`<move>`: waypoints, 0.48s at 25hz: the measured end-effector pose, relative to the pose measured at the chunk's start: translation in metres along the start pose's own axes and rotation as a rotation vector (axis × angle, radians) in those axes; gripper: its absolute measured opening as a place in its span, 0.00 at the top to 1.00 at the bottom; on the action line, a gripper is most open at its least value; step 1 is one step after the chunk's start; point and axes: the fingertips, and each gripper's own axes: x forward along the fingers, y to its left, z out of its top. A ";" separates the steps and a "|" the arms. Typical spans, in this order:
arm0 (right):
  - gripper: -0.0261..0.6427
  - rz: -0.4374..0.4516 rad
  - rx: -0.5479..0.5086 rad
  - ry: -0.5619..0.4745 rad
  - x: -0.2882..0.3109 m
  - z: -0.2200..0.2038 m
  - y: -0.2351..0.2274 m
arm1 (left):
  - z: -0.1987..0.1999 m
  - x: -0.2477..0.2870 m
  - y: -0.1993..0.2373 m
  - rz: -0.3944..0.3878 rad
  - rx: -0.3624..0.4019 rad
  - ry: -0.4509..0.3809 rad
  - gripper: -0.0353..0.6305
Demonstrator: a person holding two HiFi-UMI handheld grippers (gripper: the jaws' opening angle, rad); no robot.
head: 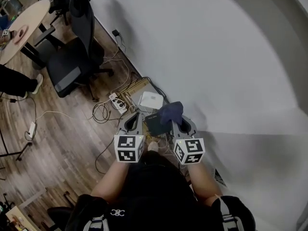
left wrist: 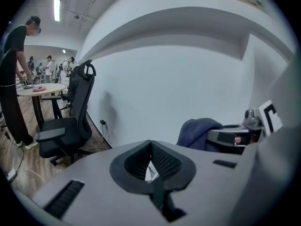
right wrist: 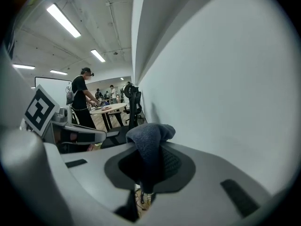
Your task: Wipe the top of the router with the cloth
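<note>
My right gripper is shut on a dark blue cloth, which bunches up above the jaws. The cloth also shows at the right of the left gripper view, next to the right gripper. My left gripper is shut, with nothing between its pads. Both are held side by side above the floor by the wall. Between them lies a flat black box, and just beyond it a flat white box. Which one is the router I cannot tell.
A white wall fills the right. A power strip and tangled cables lie on the wooden floor. A black office chair stands to the left, near a round table. A person stands at that table.
</note>
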 end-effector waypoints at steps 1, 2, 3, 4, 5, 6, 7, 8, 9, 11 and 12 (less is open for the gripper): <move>0.92 0.010 0.002 0.017 0.006 -0.008 0.001 | -0.008 0.003 0.002 0.005 -0.004 0.012 0.94; 0.92 0.022 0.003 0.036 0.012 -0.016 0.002 | -0.017 0.006 0.004 0.011 -0.010 0.024 0.94; 0.92 0.034 0.001 0.058 0.019 -0.025 0.005 | -0.027 0.009 0.008 0.017 -0.018 0.037 0.94; 0.92 0.047 -0.003 0.081 0.026 -0.034 0.008 | -0.036 0.012 0.013 0.024 -0.028 0.049 0.94; 0.92 0.060 -0.008 0.105 0.033 -0.044 0.011 | -0.046 0.015 0.017 0.031 -0.040 0.061 0.94; 0.92 0.071 -0.015 0.129 0.040 -0.055 0.013 | -0.057 0.018 0.022 0.037 -0.053 0.072 0.94; 0.92 0.081 -0.023 0.151 0.048 -0.067 0.014 | -0.069 0.023 0.026 0.042 -0.066 0.084 0.94; 0.92 0.089 -0.029 0.172 0.056 -0.079 0.014 | -0.081 0.029 0.030 0.047 -0.077 0.095 0.94; 0.92 0.096 -0.032 0.192 0.064 -0.091 0.015 | -0.094 0.035 0.034 0.051 -0.084 0.106 0.94; 0.92 0.107 -0.032 0.236 0.080 -0.117 0.018 | -0.120 0.047 0.045 0.058 -0.096 0.129 0.94; 0.92 0.111 -0.032 0.259 0.088 -0.131 0.019 | -0.134 0.053 0.051 0.064 -0.102 0.142 0.94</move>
